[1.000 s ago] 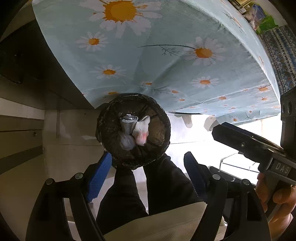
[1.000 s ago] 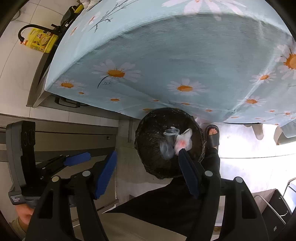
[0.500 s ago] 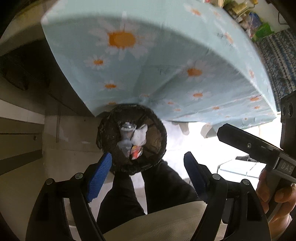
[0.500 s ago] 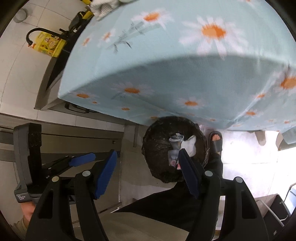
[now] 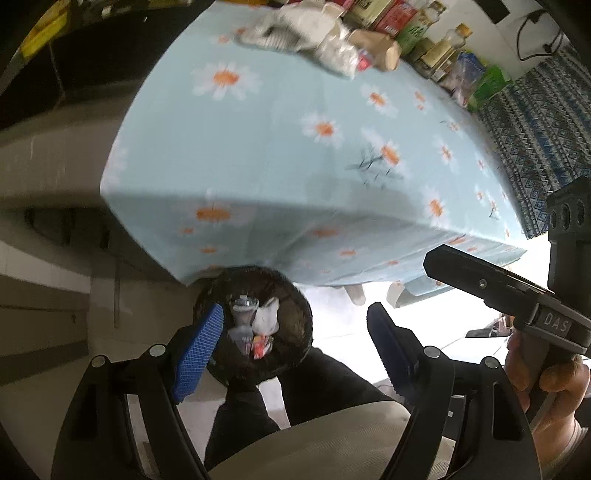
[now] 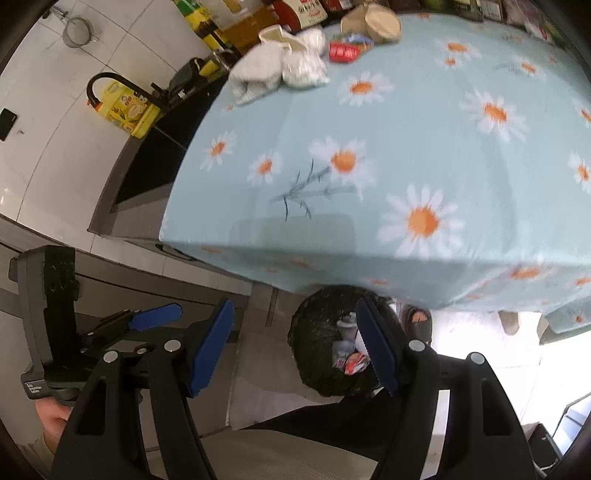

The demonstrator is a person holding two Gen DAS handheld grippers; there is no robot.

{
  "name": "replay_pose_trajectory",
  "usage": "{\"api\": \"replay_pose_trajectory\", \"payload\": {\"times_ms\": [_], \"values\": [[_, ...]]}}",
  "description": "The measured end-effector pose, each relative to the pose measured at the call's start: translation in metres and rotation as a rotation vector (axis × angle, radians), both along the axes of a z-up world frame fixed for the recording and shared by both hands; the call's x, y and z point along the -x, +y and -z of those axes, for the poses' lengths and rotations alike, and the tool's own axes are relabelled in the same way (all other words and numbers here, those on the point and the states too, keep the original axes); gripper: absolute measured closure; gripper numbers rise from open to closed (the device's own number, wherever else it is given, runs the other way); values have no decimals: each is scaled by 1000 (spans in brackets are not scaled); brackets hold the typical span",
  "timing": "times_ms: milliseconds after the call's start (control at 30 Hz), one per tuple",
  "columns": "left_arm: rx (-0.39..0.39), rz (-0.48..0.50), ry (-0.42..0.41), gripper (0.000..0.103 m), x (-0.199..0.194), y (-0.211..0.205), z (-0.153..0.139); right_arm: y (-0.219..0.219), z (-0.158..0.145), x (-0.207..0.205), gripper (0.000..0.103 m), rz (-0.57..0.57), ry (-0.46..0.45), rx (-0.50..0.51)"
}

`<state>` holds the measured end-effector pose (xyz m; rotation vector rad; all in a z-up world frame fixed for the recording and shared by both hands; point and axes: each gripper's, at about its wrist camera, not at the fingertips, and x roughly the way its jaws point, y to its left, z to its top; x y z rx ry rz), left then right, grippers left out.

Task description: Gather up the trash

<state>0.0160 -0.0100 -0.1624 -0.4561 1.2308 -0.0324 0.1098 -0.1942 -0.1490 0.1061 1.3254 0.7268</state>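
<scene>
A round bin with a black liner [image 5: 293, 332] stands on the floor under the table's edge. Inside it lie a clear plastic cup [image 5: 242, 312], a white tissue [image 5: 266, 318] and a red wrapper [image 5: 260, 345]. My left gripper [image 5: 291, 345] hangs high above the bin, open and empty. My right gripper [image 6: 295, 347] is open too, with nothing between its blue pads; the bin [image 6: 314, 339] shows behind its right finger. On the daisy tablecloth [image 6: 406, 147], crumpled white paper [image 6: 273, 64] and a red wrapper [image 6: 343, 50] lie at the far edge.
Bottles, jars and boxes [image 5: 417, 33] crowd the table's far side. A dark counter with a sink, a black tap [image 6: 110, 79] and a yellow pack [image 6: 125, 107] stands left of the table. The person's dark trouser legs [image 5: 240, 413] and a sandalled foot [image 6: 419, 319] are beside the bin.
Both grippers have risen and tilted up. The bin now looks smaller and lower, and the tabletop with its clutter has come into view. Both stay open.
</scene>
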Motion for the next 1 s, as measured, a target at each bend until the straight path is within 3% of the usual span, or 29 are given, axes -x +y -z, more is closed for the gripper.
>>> {"api": "replay_pose_trajectory", "payload": {"times_ms": [400,767,867,1000], "values": [[-34,20,-86,25,-41,-9,-50,-19,-32,-48,34,-19,-96,-8],[-87,-41,-117,25,-85,-5,-75,-27,-47,-107,34,-33,-157,-29],[-104,-61,-121,25,-98,1,-80,-29,-49,-129,24,-29,-175,-39],[-128,-86,-114,25,-115,6,-85,-29,-51,-153,24,-41,-186,-54]]}}
